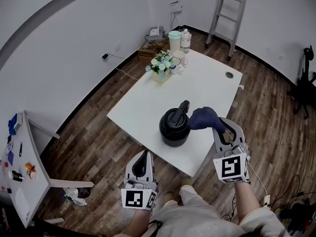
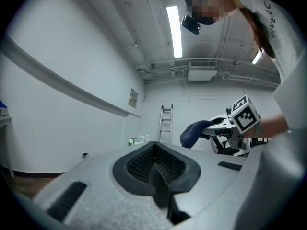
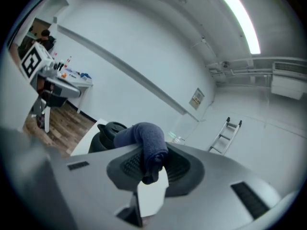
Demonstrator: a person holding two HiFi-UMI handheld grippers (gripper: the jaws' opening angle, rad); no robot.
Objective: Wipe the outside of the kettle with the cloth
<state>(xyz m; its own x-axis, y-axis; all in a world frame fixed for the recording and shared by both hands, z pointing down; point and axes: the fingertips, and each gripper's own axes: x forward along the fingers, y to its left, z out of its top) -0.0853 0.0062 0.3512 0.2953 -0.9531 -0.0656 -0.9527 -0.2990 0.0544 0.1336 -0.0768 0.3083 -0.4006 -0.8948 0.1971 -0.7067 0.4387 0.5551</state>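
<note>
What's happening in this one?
A person holds a gripper in each hand at a white table. The right gripper is shut on a dark blue cloth, held beside the black kettle, by its handle; contact is unclear. The left gripper, jaws together and empty, hangs near the table's front edge.

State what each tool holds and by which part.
The right tool pinches the blue cloth by one bunched end; the left tool is shut and empty.
</note>
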